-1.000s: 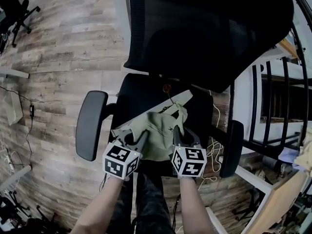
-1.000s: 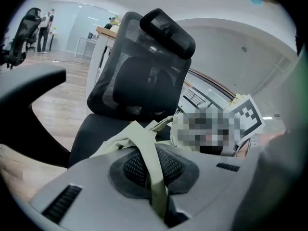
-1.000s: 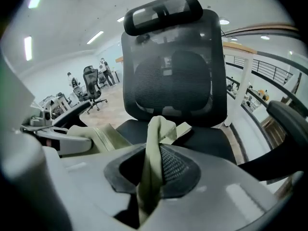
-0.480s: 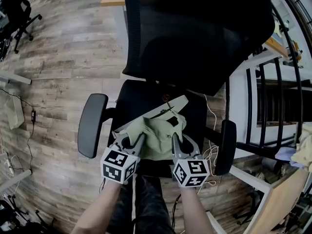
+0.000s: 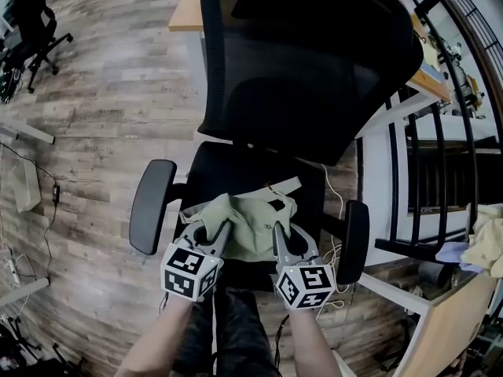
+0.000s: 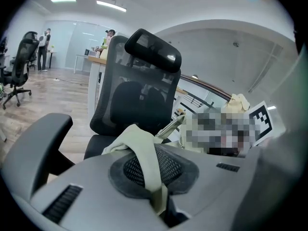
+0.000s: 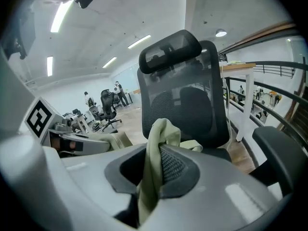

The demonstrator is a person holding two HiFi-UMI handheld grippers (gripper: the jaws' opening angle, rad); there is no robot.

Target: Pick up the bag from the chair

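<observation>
Head view: my left gripper [image 5: 211, 234] has its jaws nearly together, pinching a fold of the green bag [image 5: 253, 220] at its left edge. The left gripper view confirms it, with cloth squeezed between the pads. The bag hangs bunched between both grippers over the front of the chair [image 5: 236, 167] seat, and a strap [image 5: 284, 185] trails toward the backrest. My right gripper [image 5: 283, 238] is clamped just as narrow on the bag's right edge. In the right gripper view a pale green fold stands up out of the jaws.

Progress, my read: the grasp is done on both sides and the lift looks under way. I can't tell if the bag's far end and strap are clear of the seat. Left to do: raise it fully off the chair, keeping clear of the right armrest [image 5: 353, 240].
</observation>
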